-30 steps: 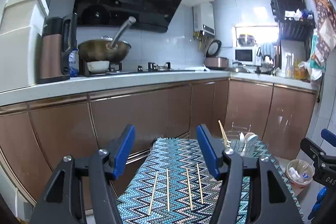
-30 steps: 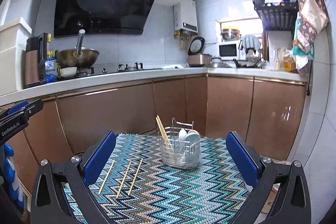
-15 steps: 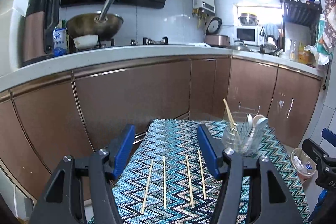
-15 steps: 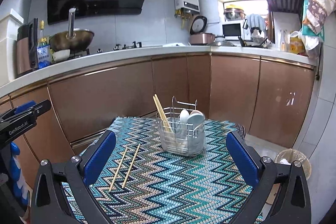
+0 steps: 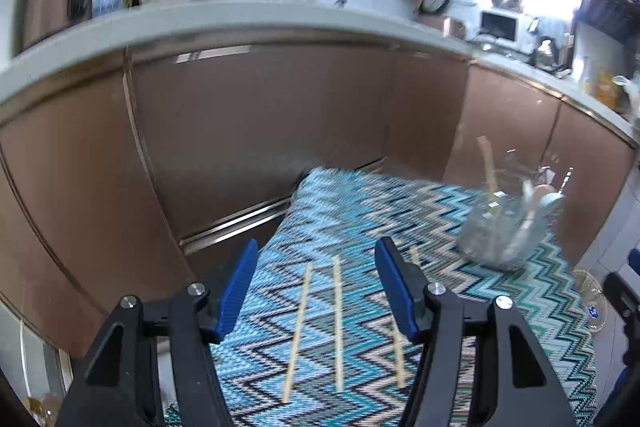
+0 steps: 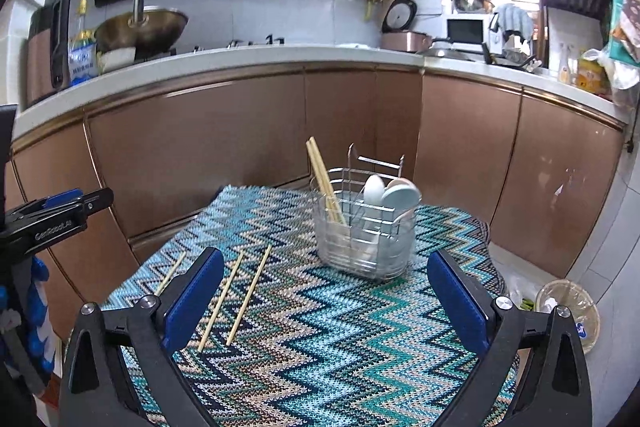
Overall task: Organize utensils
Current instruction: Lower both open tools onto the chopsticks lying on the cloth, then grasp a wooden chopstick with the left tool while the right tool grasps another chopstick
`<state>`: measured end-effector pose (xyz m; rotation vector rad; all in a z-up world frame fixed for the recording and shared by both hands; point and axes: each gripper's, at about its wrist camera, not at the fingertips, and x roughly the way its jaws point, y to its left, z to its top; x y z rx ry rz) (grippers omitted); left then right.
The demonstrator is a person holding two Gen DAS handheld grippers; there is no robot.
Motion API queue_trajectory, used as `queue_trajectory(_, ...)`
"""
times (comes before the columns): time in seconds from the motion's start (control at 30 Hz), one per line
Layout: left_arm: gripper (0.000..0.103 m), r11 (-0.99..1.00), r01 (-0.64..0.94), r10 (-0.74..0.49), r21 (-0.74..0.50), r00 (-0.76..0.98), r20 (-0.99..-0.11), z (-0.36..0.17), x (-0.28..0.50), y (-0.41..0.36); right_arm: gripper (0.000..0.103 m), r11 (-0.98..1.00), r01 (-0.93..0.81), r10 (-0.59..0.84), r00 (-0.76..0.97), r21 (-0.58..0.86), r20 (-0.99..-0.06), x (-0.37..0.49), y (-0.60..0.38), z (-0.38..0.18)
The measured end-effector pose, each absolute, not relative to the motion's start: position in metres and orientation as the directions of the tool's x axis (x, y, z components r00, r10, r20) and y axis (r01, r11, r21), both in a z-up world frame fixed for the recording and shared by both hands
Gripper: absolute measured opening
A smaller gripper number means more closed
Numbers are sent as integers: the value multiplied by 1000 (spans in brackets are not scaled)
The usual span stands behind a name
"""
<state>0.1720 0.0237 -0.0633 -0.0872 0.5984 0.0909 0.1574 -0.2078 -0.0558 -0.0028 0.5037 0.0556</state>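
Observation:
Several loose wooden chopsticks (image 5: 337,319) lie side by side on a zigzag-patterned mat (image 5: 500,311); they also show in the right wrist view (image 6: 249,294). A wire utensil caddy (image 6: 362,225) stands on the mat's far side, holding two chopsticks and pale spoons (image 6: 394,193); it is blurred in the left wrist view (image 5: 500,231). My left gripper (image 5: 314,267) is open and empty, above the loose chopsticks. My right gripper (image 6: 320,289) is open wide and empty, nearer than the caddy. The left gripper's side shows at the right wrist view's left edge (image 6: 52,223).
The mat (image 6: 340,339) covers a small table in front of brown kitchen cabinets (image 6: 240,143). The counter holds a wok (image 6: 140,27), a bottle and appliances. A bin with a plastic liner (image 6: 568,307) stands on the floor right of the table.
Both grippers have tilted down and moved closer to the table. The left one now hangs over the loose chopsticks; its view is motion-blurred. Both stay open.

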Motion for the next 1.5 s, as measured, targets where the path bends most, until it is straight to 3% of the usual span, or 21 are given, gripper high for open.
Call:
queue_trajectory(0.17,59,982,-183,113,-54,784,-610,-85,188,58,97,997,-72,65,852,5,-520,174,-204,-66)
queue_trajectory(0.33,59,967,-233,113,-99,747,-655,-97,210,92,84,991,-135,116,809,9,-577,196,-191,-70)
queue_trajectory(0.43,58,967,-187,12,-173,711,-703,-107,229,100,77,979,-202,164,769,9,-618,214,-176,-71)
queue_trajectory(0.57,57,966,-65,-161,-251,610,-776,-128,261,82,53,952,-289,272,651,100,-709,250,-159,-88)
queue_trajectory(0.67,44,958,-5,-245,-288,513,-823,-149,283,63,47,941,-314,293,579,124,-761,276,-145,-107)
queue_trajectory(0.9,39,960,24,-267,-280,387,-883,-176,320,32,24,944,-273,292,422,187,-858,350,-128,-162)
queue_trajectory(1.23,29,962,8,-263,-271,267,-927,-204,362,26,16,948,-242,279,312,207,-908,412,-130,-200)
queue_trajectory(1.5,13,971,16,-237,-240,233,-943,-217,376,17,12,943,-260,276,253,210,-927,426,-127,-213)
